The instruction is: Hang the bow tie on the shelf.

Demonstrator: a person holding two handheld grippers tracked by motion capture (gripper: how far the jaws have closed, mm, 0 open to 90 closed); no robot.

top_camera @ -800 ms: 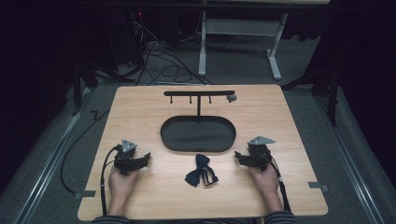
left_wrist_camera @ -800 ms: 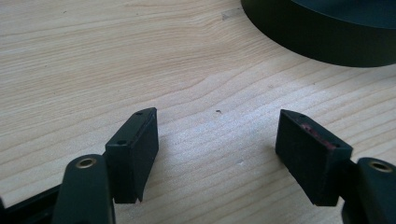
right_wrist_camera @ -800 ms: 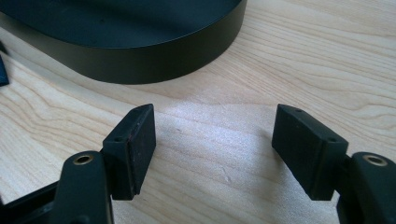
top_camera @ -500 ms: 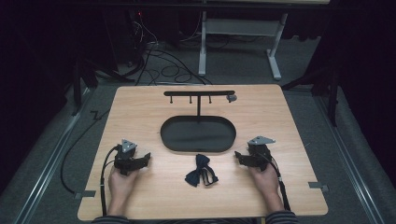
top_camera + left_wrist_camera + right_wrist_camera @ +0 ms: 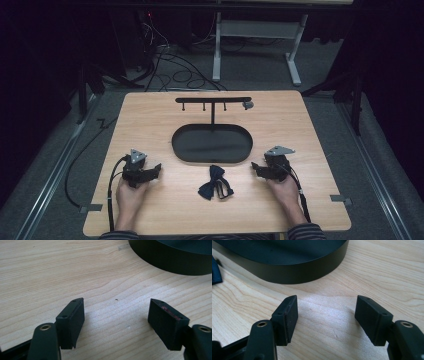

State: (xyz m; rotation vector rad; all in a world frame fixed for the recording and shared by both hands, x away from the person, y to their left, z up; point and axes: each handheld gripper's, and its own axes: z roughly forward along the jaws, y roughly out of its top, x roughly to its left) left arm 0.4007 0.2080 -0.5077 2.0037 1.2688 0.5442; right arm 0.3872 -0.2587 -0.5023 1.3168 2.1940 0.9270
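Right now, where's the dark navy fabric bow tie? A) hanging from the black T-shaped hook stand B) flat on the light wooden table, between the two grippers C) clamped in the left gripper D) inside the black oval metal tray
B: the dark navy fabric bow tie lies flat on the light wooden table, just in front of the black oval metal tray, between the open left gripper and open right gripper.

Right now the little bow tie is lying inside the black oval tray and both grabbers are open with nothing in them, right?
Not quite. The bow tie isn't inside the black oval tray; the high view shows it lying on the wooden table, just in front of the tray. The rest is right: the left gripper and the right gripper are both open with nothing between their fingers.
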